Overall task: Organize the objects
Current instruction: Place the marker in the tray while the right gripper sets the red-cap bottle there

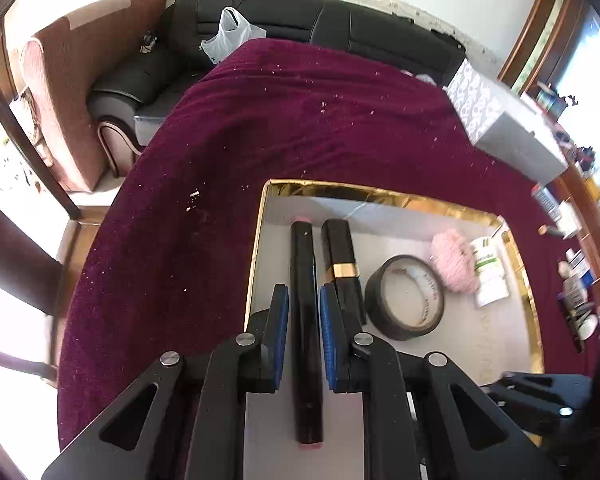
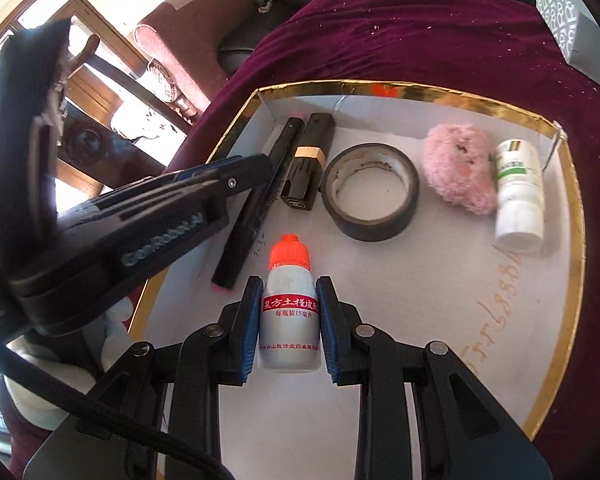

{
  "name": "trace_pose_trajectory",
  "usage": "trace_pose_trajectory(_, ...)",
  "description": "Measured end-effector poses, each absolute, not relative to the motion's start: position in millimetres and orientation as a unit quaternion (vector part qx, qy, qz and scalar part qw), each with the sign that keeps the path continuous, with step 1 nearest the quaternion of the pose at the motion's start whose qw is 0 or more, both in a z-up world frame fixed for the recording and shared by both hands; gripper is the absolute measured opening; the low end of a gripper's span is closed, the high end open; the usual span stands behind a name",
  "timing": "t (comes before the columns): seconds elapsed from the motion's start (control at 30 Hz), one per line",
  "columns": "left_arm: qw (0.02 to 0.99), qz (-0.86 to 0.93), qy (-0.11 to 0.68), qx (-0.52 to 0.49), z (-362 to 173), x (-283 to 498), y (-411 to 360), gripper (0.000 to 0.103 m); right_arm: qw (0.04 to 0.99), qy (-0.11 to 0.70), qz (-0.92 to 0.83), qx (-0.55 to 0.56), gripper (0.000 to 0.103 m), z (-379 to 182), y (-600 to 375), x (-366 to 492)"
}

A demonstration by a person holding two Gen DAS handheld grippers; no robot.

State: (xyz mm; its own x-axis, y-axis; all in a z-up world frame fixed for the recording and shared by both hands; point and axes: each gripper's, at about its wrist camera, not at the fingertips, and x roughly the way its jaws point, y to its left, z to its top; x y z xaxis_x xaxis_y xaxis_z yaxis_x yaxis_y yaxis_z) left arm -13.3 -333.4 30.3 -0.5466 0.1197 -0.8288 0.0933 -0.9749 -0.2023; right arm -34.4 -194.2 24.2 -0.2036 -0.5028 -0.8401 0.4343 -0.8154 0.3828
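Left wrist view: my left tool (image 1: 303, 312) is pinching a long black pen-shaped tube with pink ends (image 1: 305, 320), its blue pads pressed against the tube's sides. The tube lies lengthwise over the white floor of a gold-rimmed tray (image 1: 372, 194), close to the tray's left wall. Just beside it, to the right, lies a black lipstick case with a gold band (image 1: 342, 268). Further right sit a roll of black tape (image 1: 405, 297), a pink fluffy puff (image 1: 454, 260) and a white bottle with a green label (image 1: 489, 272), the bottle near the tray's right wall. The tray rests on a surface draped in maroon cloth (image 1: 228, 152).

Right wrist view: my right tool (image 2: 288, 326) is pinching a small white bottle with an orange cap (image 2: 289, 308), cap pointing away from the camera, over the near part of the tray floor. The left tool enters from the left edge, closed on the black tube.
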Motion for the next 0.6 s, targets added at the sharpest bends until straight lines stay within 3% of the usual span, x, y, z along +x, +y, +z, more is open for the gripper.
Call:
trace_pose_trajectory(0.23, 0.016, 0.876, -0.167, -0.451, 49.3, 3.6, -353.2, 0.020, 0.297, -0.018, -0.777, 0.555, 0.025, 20.0, -201.8, -34.6)
trace_pose_trajectory(0.27, 0.015, 0.879, -0.173, -0.445, 54.6, 7.9, -354.6, 0.024, 0.297, -0.016, -0.778, 0.553, 0.026, 20.7, -202.3, -34.2)
trace_pose_trajectory(0.33, 0.015, 0.883, -0.187, -0.430, 65.9, 19.2, -358.2, 0.046, 0.296, -0.019, -0.782, 0.548, 0.028, 22.4, -201.8, -32.8)
trace_pose_trajectory(0.4, 0.011, 0.888, -0.202, -0.414, 77.3, 31.7, -362.3, 0.055, 0.296, -0.028, -0.783, 0.546, 0.034, 24.8, -199.6, -31.2)
trace_pose_trajectory(0.6, 0.000, 0.901, -0.198, -0.386, 101.2, 59.9, -354.4, 0.056, 0.295, -0.041, -0.798, 0.524, 0.041, 41.4, -186.5, -24.1)
